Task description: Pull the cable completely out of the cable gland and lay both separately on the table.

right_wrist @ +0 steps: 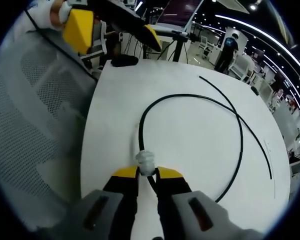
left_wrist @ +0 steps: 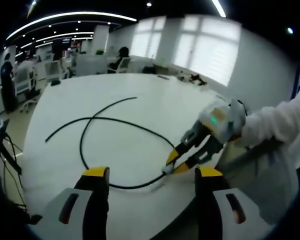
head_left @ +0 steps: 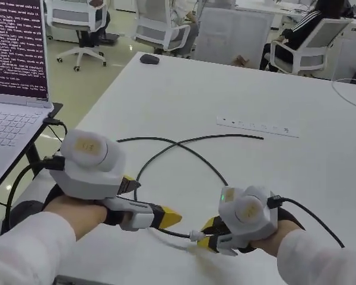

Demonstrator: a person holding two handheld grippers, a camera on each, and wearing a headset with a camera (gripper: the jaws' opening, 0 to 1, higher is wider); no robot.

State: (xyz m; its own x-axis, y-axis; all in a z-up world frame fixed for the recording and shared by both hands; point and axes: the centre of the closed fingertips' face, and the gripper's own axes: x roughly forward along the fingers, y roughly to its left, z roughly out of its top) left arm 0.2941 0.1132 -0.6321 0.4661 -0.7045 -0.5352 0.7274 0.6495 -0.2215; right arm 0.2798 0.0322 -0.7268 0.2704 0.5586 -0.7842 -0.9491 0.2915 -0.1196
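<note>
A long black cable [head_left: 184, 148] lies in a crossing loop on the white table [head_left: 237, 83]. A small white cable gland [head_left: 196, 236] sits on its near end. My right gripper [head_left: 206, 233] is shut on the cable just behind the gland. In the right gripper view the gland [right_wrist: 145, 161] pokes out ahead of the closed yellow tips [right_wrist: 147, 174], with the cable [right_wrist: 240, 130] curving away. My left gripper [head_left: 151, 202] hovers open to the left, a short way from the gland. In the left gripper view its jaws [left_wrist: 152, 175] frame the gland [left_wrist: 166, 171] and the right gripper [left_wrist: 174, 162].
An open laptop [head_left: 12, 71] stands on a stand off the table's left edge. A white power strip [head_left: 258, 126] lies mid-table and a dark mouse [head_left: 149, 59] near the far edge. Office chairs and a seated person are beyond the table.
</note>
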